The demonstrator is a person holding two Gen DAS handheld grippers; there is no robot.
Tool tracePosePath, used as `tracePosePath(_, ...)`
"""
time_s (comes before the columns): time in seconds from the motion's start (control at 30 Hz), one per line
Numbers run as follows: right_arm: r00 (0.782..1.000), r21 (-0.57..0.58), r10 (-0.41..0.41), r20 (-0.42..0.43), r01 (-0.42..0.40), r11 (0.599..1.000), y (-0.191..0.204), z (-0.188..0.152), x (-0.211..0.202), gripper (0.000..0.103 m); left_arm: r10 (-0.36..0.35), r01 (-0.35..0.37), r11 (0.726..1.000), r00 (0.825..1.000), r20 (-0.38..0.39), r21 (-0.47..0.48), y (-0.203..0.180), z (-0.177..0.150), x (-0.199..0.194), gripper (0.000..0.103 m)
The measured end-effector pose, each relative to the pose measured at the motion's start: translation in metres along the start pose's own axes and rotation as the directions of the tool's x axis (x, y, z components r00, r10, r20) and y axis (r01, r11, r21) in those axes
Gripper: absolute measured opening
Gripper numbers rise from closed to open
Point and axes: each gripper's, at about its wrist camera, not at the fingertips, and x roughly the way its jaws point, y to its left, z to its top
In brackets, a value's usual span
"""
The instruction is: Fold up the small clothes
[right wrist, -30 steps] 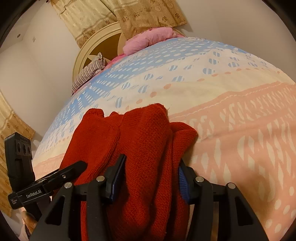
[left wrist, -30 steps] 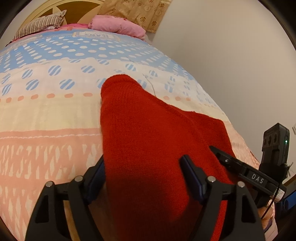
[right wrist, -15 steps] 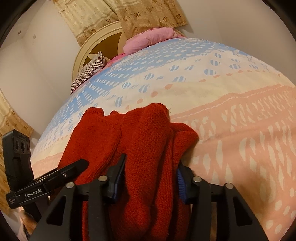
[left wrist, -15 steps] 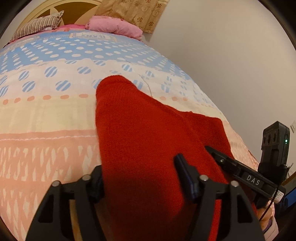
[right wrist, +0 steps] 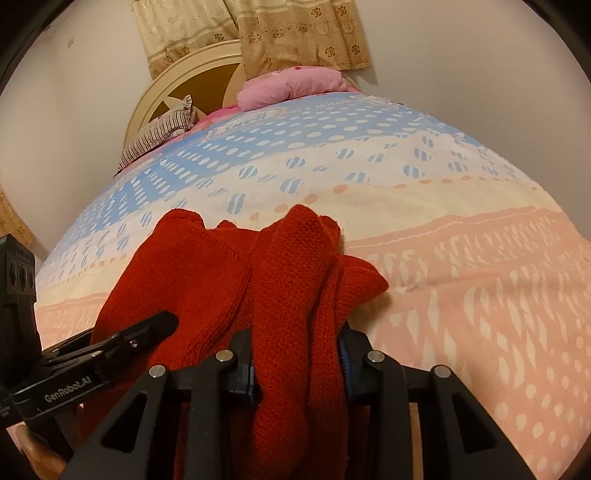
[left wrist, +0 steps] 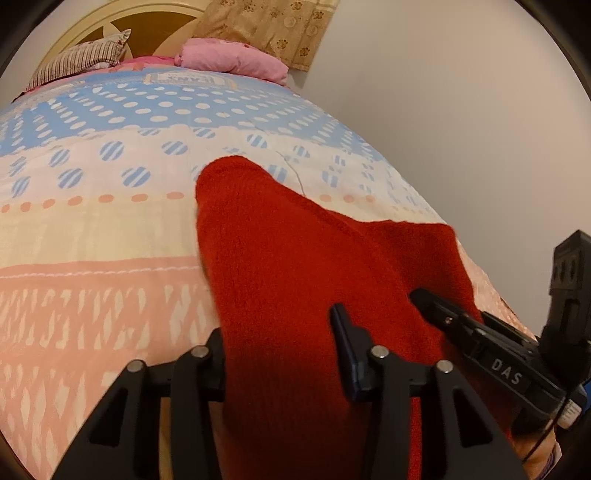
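A red knitted garment point(left wrist: 295, 266) lies on the patterned bedspread point(left wrist: 92, 229), its near end raised. My left gripper point(left wrist: 280, 354) is shut on its near edge, and the cloth hides the left finger. In the right wrist view the garment point(right wrist: 207, 266) is bunched in folds. My right gripper point(right wrist: 297, 362) is shut on a thick fold of it. Each gripper shows in the other's view: the right one point(left wrist: 480, 332) beside the garment's right edge, the left one point(right wrist: 110, 347) at its left.
The bed runs away from me to a round headboard point(right wrist: 177, 88) with a striped pillow point(left wrist: 77, 59) and a pink pillow point(left wrist: 232, 59). A plain wall point(left wrist: 461, 110) stands close on the bed's right side. A patterned curtain point(right wrist: 258, 33) hangs behind the headboard.
Both grippers have closed in on the garment. The left view has tilted up and pulled back a little, so the garment's far end sits lower in the picture.
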Motion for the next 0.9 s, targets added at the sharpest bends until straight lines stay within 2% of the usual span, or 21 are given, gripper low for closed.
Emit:
tracePosePath(0.1,0.999,0.008,-0.005,0.033,0.005,1.0,0.008,-0.004,-0.019,0.031,0.026,-0.026,0.999,1.0,0.005,0.042,-0.008,-0.003,-0.014,0.039)
tracePosePath(0.2,0.996,0.022,0.025,0.084,-0.027,0.999,0.018,-0.009,-0.047,0.031,0.024,-0.024,0.999,1.0,0.005,0.042,-0.01,-0.007,-0.029,0.038)
tracePosePath(0.47,0.985,-0.027,0.058,0.164,-0.054,0.998,0.063,-0.027,-0.109,0.031,0.072,-0.076,0.993,0.996,0.046,0.09,-0.021,-0.019,-0.072,0.035)
tracePosePath(0.6,0.979,-0.019,0.071,0.191,-0.068,0.997,0.074,-0.035,-0.135,0.031,0.053,-0.058,0.995,0.997,0.058,0.078,-0.02,-0.024,-0.097,0.035)
tracePosePath(0.77,0.972,0.015,0.099,0.214,-0.104,0.994,0.082,-0.05,-0.166,0.031,0.069,-0.077,0.99,0.995,0.076,0.116,-0.027,-0.035,-0.119,0.034)
tracePosePath(0.9,0.97,0.012,0.096,0.221,-0.101,0.995,0.092,-0.065,-0.187,0.031,0.063,-0.074,0.988,0.995,0.083,0.133,-0.032,-0.048,-0.136,0.034)
